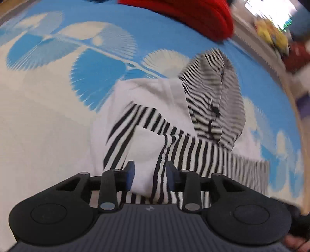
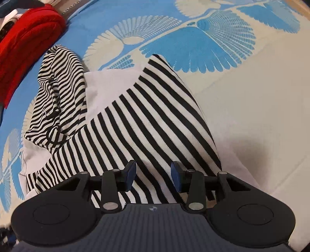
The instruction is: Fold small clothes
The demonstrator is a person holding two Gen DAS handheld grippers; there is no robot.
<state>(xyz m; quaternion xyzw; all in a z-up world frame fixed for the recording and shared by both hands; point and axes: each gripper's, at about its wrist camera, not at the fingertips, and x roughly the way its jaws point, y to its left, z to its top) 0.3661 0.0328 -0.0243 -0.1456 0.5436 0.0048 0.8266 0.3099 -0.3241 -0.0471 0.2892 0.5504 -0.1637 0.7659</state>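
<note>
A small black-and-white striped hoodie with white panels [image 1: 170, 124] lies on a blue-and-cream patterned bedspread [image 1: 38, 116]. Its striped hood [image 1: 215, 93] points away from me. My left gripper [image 1: 149, 172] is open, and a white-and-striped fold of the garment sits between its blue pads. In the right wrist view the hoodie [image 2: 147, 116] spreads in front, with the hood [image 2: 58, 83] at the left. My right gripper [image 2: 153, 174] is open, with striped fabric between its fingers. I cannot tell whether either gripper touches the cloth.
A folded red garment [image 1: 193, 17] lies at the far edge of the bed; it also shows in the right wrist view [image 2: 25, 44]. Blurred furniture and yellow objects [image 1: 271, 36] stand beyond the bed at the right. The bedspread [image 2: 251, 97] stretches to the right.
</note>
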